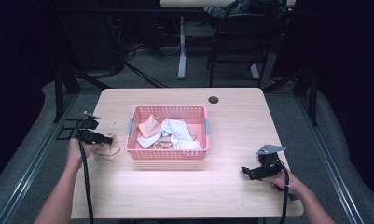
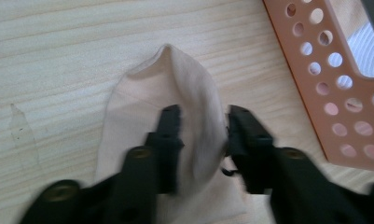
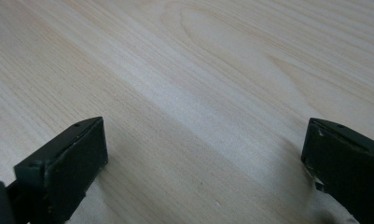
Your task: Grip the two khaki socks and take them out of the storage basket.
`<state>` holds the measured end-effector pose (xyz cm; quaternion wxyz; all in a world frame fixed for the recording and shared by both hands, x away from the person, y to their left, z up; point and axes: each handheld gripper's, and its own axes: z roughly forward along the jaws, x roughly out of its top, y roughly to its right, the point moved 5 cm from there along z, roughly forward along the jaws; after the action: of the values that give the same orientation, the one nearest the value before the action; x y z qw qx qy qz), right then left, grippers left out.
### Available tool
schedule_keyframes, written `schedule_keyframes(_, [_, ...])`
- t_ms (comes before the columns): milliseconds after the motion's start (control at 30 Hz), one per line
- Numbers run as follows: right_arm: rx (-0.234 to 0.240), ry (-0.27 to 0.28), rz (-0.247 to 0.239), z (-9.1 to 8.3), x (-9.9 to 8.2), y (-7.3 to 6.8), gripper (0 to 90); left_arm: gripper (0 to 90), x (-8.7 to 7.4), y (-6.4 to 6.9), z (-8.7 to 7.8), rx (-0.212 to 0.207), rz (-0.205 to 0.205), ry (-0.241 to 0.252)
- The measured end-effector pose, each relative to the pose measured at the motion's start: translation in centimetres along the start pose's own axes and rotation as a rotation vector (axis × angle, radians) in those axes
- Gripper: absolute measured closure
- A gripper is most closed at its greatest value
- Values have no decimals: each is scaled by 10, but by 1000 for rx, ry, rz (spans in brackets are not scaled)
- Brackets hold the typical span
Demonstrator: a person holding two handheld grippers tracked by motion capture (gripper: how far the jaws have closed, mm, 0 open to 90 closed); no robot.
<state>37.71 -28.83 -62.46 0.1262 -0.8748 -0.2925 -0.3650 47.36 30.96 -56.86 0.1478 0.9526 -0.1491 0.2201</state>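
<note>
Near edge, right side: right gripper (image 1: 254,173) low over bare table (image 1: 184,186), jaws spread wide, nothing between them. Left side: left gripper (image 1: 111,138) down at a beige cloth (image 2: 147,107) lying on the wood just left of the pink basket (image 1: 168,153), jaws partly parted with a raised fold of the cloth between them (whether the pads press on it: cannot tell). Basket wall close beside the left gripper's outer jaw. Mid table: basket holding crumpled cloths (image 1: 173,133), peach and white. Farther: dark round grommet hole (image 1: 213,99) near the far edge. Beyond: desk legs and cables on the floor.
</note>
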Motion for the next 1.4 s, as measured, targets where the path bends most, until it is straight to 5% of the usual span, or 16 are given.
schedule_keyframes(167, [-1,-6,-5,0,0,0,0,243,18,8,-29,0,6,80])
schedule_keyframes(500, [1,-1,-5,0,0,0,0,65,60,58,-62,-41,144,179])
schedule_keyframes(800, [4,-4,-8,0,0,1,0,2,83,95,-47,-74,226,197])
schedule_keyframes(1400, [4,-2,-8,0,0,1,0,32,105,146,7,-122,277,164])
